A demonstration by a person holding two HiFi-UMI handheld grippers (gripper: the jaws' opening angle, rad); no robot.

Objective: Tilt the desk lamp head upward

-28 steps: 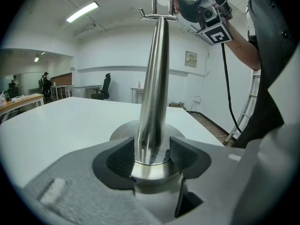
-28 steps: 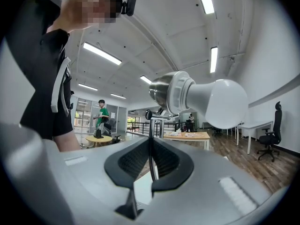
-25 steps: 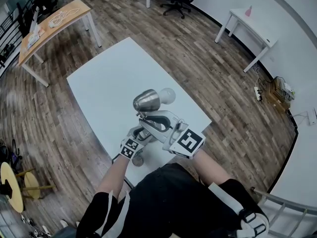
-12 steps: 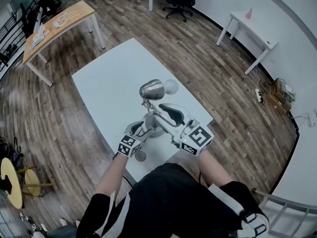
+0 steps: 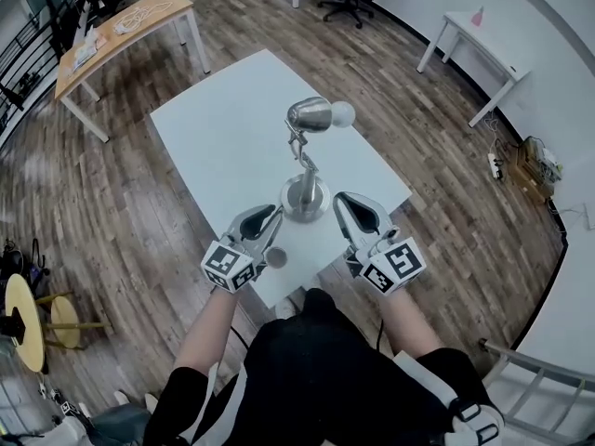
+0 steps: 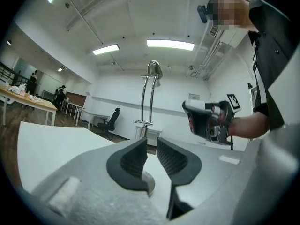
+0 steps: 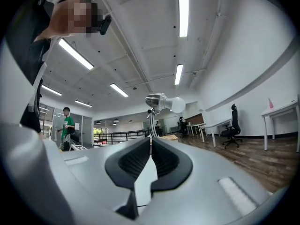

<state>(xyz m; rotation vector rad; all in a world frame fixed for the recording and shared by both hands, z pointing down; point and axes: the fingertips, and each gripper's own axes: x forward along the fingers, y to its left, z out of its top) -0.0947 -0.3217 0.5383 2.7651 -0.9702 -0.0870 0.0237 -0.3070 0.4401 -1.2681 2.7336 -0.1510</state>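
Moved: both grippers have been drawn back from the lamp (image 5: 305, 161), which is left standing free.
Left gripper (image 5: 263, 219): jaws just closing, a narrow gap left, nothing between.
Right gripper (image 5: 351, 210): jaws just pressed together, empty.
Lamp: upright on the table (image 5: 209, 137), its head (image 5: 311, 115) roughly level.
Risk: if the head is pushed up with the base (image 5: 305, 199) unheld, the lamp could be tipped.

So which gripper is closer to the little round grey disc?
Left. The left gripper hangs beside the small round grey disc; the right gripper is well off to its right. Both have just been closing their jaws on nothing.
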